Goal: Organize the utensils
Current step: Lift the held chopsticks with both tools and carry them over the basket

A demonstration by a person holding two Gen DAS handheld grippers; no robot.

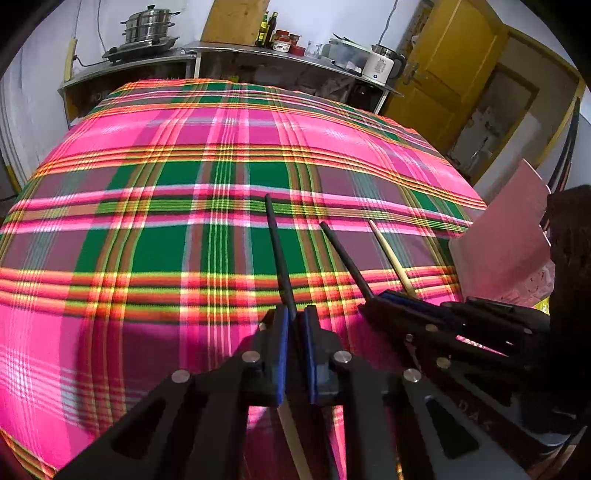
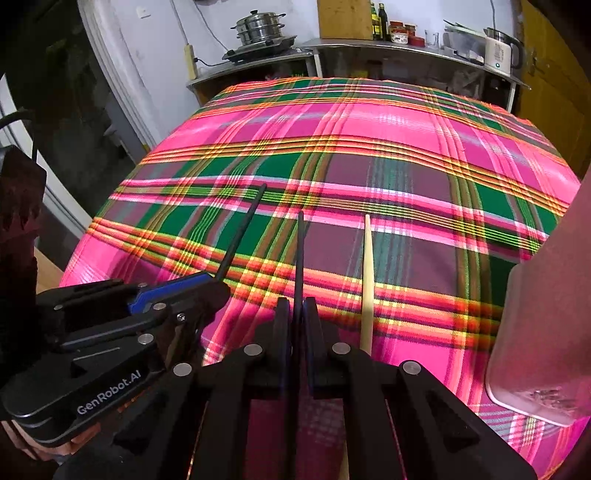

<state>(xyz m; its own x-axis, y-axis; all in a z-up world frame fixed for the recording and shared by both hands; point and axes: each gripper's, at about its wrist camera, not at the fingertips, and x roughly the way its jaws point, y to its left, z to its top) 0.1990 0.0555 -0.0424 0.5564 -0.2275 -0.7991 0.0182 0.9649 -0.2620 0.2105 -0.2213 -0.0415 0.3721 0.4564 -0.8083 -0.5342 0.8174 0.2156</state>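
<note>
My left gripper point(image 1: 294, 318) is shut on a black chopstick point(image 1: 277, 251) that points forward over the plaid tablecloth point(image 1: 177, 206). My right gripper point(image 2: 297, 305) is shut on a second black chopstick point(image 2: 299, 254). A pale wooden chopstick point(image 2: 366, 280) runs along the right side of the right gripper; I cannot tell whether it is held or lies on the cloth. In the left wrist view the right gripper point(image 1: 384, 297) sits just to the right with its black chopstick point(image 1: 343, 258) and the pale one point(image 1: 391, 258). In the right wrist view the left gripper point(image 2: 214, 284) is at the left.
A pink plastic container point(image 2: 546, 332) stands at the table's right edge, close to the right gripper; it also shows in the left wrist view point(image 1: 509, 236). Behind the table a steel counter point(image 1: 258, 55) carries a steamer pot point(image 1: 147, 27), bottles, jars and a white kettle point(image 1: 380, 64).
</note>
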